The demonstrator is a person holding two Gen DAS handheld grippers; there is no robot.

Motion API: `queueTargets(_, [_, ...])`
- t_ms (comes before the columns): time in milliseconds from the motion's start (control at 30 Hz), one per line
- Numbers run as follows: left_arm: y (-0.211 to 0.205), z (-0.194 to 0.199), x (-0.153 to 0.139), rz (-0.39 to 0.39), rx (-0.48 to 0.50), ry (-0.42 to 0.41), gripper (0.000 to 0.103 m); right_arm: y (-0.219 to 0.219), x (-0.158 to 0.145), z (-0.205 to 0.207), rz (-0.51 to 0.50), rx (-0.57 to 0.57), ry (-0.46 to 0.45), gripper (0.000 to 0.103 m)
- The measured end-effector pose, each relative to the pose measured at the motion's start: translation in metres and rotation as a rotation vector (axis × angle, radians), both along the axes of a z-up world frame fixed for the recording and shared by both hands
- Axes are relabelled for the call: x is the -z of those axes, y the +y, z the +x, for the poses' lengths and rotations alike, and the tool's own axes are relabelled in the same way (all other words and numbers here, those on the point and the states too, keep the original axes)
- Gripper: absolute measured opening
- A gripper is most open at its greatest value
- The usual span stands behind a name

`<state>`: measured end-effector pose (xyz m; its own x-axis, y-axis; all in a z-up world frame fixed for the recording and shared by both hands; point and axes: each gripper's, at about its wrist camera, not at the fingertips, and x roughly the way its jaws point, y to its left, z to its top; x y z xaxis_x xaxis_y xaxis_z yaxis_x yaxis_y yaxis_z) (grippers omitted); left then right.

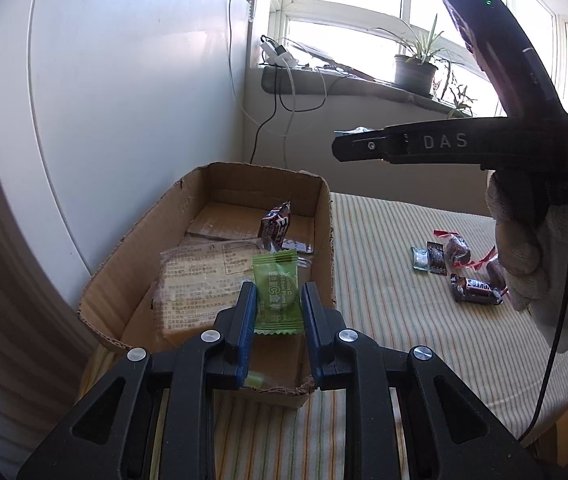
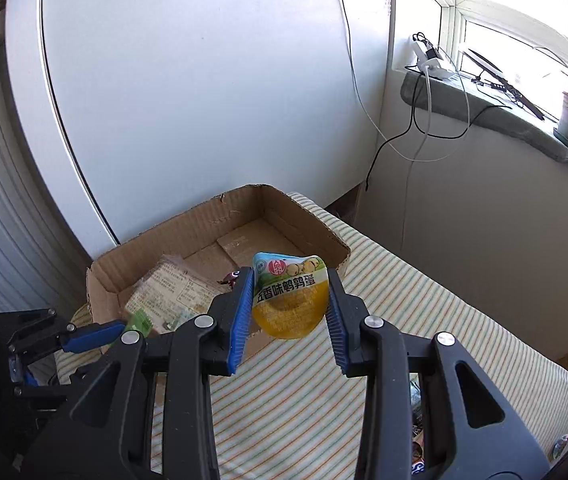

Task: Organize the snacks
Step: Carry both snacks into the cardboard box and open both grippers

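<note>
Above the cardboard box, the left gripper clamps a green sachet; the right gripper, jaws pinching a yellow egg cup, hangs beside it, both apparently for dropping in.

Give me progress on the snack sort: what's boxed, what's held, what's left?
Done: a flat pack and a dark wrapped candy lie in the box. In hand: the left gripper is shut on a green sachet over the box; the right gripper is shut on a yellow cup near it. Left: several loose candies on the striped cloth.
</note>
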<state>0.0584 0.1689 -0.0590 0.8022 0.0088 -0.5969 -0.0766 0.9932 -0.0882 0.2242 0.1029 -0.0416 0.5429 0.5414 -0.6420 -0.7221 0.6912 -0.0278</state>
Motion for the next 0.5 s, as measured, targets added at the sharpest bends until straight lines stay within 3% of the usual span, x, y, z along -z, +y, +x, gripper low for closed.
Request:
queueTargets(400, [0.004,0.007,0.002,0.002,0.008,0.004,0.023,0.07,0.025,0.053,0.0,-0.039,0.096,0.038])
queueTargets(467, [0.008,0.009,0.002,-0.011,-0.01,0.007,0.028,0.076,0.024,0.054,0.003,-0.042,0.087,0.051])
queueTargets(500, [0.01,0.01,0.002,-0.01,-0.015,0.005,0.03,0.076,0.023,0.055,0.012,-0.037,0.082,0.063])
